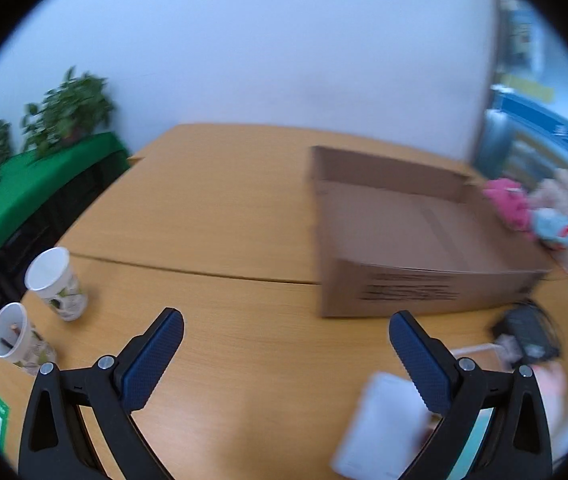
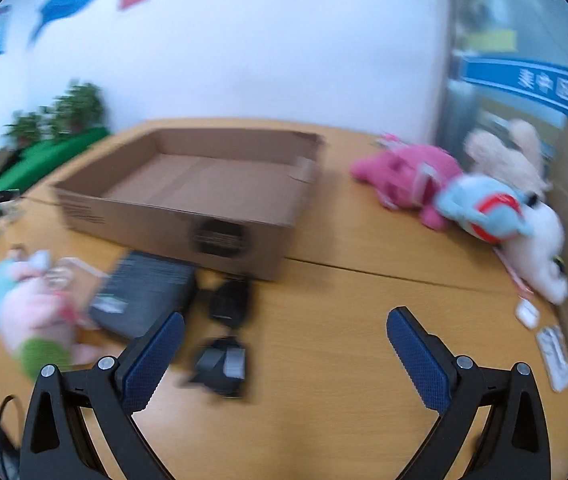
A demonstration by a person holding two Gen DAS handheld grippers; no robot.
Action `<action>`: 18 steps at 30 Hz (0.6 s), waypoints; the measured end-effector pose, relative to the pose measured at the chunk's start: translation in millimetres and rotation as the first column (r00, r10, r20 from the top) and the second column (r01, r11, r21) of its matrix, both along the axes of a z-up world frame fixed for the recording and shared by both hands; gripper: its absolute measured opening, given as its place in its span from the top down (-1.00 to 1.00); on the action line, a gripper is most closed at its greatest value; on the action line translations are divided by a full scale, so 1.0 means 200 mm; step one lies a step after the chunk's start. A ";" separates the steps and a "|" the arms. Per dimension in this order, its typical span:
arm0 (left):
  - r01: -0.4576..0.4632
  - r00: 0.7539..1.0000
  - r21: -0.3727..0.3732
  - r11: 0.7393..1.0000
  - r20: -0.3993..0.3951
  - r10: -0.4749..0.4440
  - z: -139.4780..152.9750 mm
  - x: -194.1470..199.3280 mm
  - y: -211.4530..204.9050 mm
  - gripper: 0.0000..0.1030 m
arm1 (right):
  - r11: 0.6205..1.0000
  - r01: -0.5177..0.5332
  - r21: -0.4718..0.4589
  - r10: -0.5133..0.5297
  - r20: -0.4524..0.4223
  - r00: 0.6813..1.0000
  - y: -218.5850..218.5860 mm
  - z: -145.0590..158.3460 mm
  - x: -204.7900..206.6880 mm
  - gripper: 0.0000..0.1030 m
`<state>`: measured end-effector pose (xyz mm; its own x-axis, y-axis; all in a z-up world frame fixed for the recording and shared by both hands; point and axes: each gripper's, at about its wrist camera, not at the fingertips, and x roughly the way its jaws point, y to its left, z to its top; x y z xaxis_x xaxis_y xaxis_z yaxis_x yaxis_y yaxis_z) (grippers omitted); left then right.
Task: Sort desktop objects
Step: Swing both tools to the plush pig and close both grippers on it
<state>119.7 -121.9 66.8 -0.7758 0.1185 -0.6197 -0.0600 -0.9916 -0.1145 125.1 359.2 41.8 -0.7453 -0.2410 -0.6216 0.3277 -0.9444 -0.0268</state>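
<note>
Hovering above the wooden table (image 1: pixel 223 200), the left gripper (image 1: pixel 286 330) has its blue-padded jaws spread wide with nothing between them. To its far right sits the shallow cardboard box (image 1: pixel 416 240), open at the top and bare inside. At the near left stand two paper cups — an empty one (image 1: pixel 57 282) and, nearer, a second cup (image 1: pixel 13 338) with something small inside, too blurred to identify. A blurred white packet (image 1: pixel 382 428) lies just beside the right finger (image 1: pixel 420 360). Potted plants (image 1: pixel 71 108) stand on a green-covered surface at the far left.

The right gripper (image 2: pixel 286 330) is likewise spread apart and holds nothing. The box (image 2: pixel 187 204) lies ahead and to the left of it. Near the box's front wall lie a dark flat case (image 2: pixel 143 292) and two small black objects (image 2: pixel 229 298) (image 2: pixel 221 364), the nearer one between the fingers' line and the left finger (image 2: pixel 153 360). A pale pink plush toy (image 2: pixel 35 312) lies at the near left. At the far right a pink plush (image 2: pixel 408 178), a light blue plush (image 2: pixel 484 208), a beige one (image 2: pixel 508 152) and a white one (image 2: pixel 540 252) are huddled together, touching. A small white case (image 2: pixel 526 312) and a flat packet (image 2: pixel 556 354) rest at the near right edge.
</note>
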 end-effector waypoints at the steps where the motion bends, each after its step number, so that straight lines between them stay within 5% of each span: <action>1: 0.048 0.999 0.022 0.999 -0.003 -0.048 0.02 0.05 0.06 -0.99 | 0.997 -0.070 -0.038 0.071 0.004 0.997 -0.07 0.01 0.04 -1.00; 4: 0.188 0.980 0.101 0.977 0.039 -0.193 -0.01 0.14 0.24 -0.99 | 0.947 -0.290 -0.138 0.292 0.000 0.956 -0.30 -0.01 0.17 -1.00; 7: 0.266 0.953 0.098 0.959 0.124 -0.276 -0.15 0.15 0.41 -0.99 | 0.907 -0.395 -0.148 0.403 0.029 0.915 -0.54 -0.09 0.22 -1.00; 9: 0.289 0.934 0.105 0.952 0.186 -0.304 -0.25 0.12 0.48 -0.99 | 0.894 -0.423 -0.146 0.433 0.046 0.900 -0.65 -0.15 0.25 -1.00; 12: 0.320 0.906 0.295 0.900 0.183 -0.383 -0.32 0.12 0.48 -0.94 | 0.887 -0.434 -0.160 0.452 0.105 0.886 -0.77 -0.24 0.25 -0.99; 13: 0.335 0.895 0.324 0.885 0.186 -0.406 -0.33 0.13 0.50 -0.79 | 0.889 -0.431 -0.155 0.451 0.125 0.884 -0.79 -0.28 0.25 -0.99; 18: 0.433 0.847 0.300 0.850 0.188 -0.498 -0.35 0.18 0.70 -0.71 | 0.892 -0.430 -0.137 0.450 0.199 0.870 -0.73 -0.36 0.28 -0.97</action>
<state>155.6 18.4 -3.6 -0.4136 0.5940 -0.6900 -0.4446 -0.7931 -0.4163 180.9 213.6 -30.7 -0.3963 -0.5719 -0.7182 0.6981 -0.6958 0.1688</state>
